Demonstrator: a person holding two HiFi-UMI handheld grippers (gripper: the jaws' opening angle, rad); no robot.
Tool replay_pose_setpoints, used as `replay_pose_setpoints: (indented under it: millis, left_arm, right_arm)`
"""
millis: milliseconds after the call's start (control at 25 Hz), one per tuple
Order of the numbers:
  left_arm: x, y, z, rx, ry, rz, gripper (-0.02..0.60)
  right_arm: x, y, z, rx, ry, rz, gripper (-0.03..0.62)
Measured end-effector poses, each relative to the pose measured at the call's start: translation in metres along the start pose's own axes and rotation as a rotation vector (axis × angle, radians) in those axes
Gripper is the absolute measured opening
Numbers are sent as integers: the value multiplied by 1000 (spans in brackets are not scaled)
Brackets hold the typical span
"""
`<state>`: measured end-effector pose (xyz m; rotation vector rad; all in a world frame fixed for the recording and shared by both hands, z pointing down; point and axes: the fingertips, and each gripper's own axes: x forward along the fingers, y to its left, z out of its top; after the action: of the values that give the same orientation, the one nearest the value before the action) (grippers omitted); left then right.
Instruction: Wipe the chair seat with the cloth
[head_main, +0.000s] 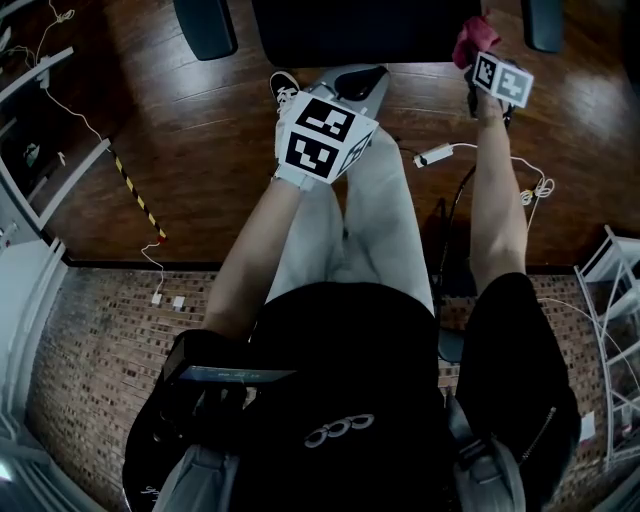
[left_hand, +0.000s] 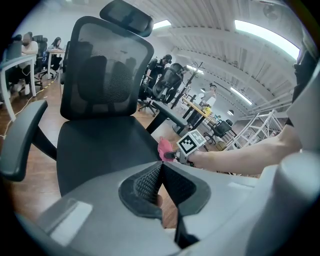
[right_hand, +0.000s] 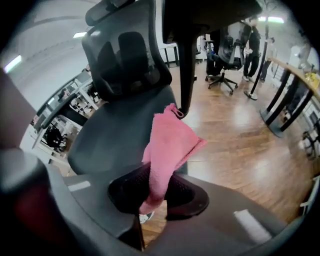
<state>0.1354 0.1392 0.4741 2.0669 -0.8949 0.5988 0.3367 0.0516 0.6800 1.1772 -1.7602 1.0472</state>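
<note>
Chair: black office chair (left_hand: 105, 90) with a mesh backrest (left_hand: 107, 75) and a headrest (left_hand: 127, 16), facing the person, on a wooden floor (head_main: 150, 110).
Seat: dark pad (left_hand: 100, 150) – in the head view it lies at the top edge, between the two armrests.
Cloth: pink, folded (right_hand: 167, 150); one end is pinched in the right gripper and the free end sticks out over the seat's front corner on the person's right. Whether it touches the seat cannot be told.
Right gripper: (right_hand: 159, 175) jaws clamped on the cloth; held out on a straight arm, just beside the armrest (head_main: 545, 22) on the person's right.
Left gripper: (left_hand: 160, 170) jaws pressed together with nothing between them; held near the seat's front edge without touching it, well apart from the cloth.
Other armrest: black pad (left_hand: 20, 140) at the person's left.
Person: black top, grey trousers (head_main: 370, 210); one dark shoe with a white sole (head_main: 285, 88) just before the seat.
Floor items: white cable (head_main: 450, 152) – lying loose near the right arm; yellow-and-black striped strip (head_main: 135, 190) to the left.
Background: more office chairs (left_hand: 167, 82) and desks, seen in the left gripper view.
</note>
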Motion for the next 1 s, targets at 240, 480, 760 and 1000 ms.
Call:
replay_pose_setpoints:
  millis: [240,480,760,1000]
  left_arm:
    - [-9,5,0,-16,-22,4,-6]
    - [-32,22,-13,-31,-26,19,-6]
    - [-75,52,-30,-54,-44,47,-6]
    - [-109,86,-51,-85,-52,80,-6]
  right_arm:
    - [-10,-20,-5,-113,28,-153,66]
    - [22,54,-29,-215,106,-75,66]
    - [54,186,-49,-250,146,66,66]
    - [73,293,-54,-288,138,178,66]
